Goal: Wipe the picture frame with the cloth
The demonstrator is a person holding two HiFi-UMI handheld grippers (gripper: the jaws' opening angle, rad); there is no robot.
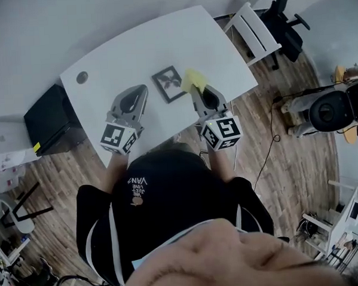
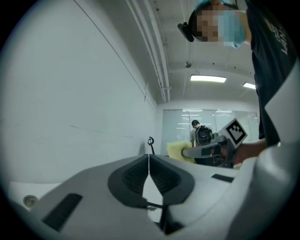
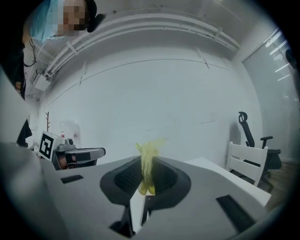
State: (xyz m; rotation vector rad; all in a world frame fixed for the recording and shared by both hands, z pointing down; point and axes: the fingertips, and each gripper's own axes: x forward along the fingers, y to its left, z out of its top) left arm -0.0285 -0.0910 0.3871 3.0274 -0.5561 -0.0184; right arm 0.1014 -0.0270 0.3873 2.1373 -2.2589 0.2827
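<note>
Our right gripper [image 1: 199,92] pinches the yellow cloth [image 1: 193,79] tight in its jaws, at three o'clock of the picture frame [image 1: 168,84], which lies flat on the white table [image 1: 121,59]. Our left gripper [image 1: 139,95], at the frame's nine o'clock, has its jaws together on nothing. The shirt [image 1: 170,196] print shows upside down, and we cannot read it.

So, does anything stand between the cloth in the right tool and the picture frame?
Nothing visible does. The right tool holds the cloth just beside the picture frame; the left tool is on its other side.
</note>
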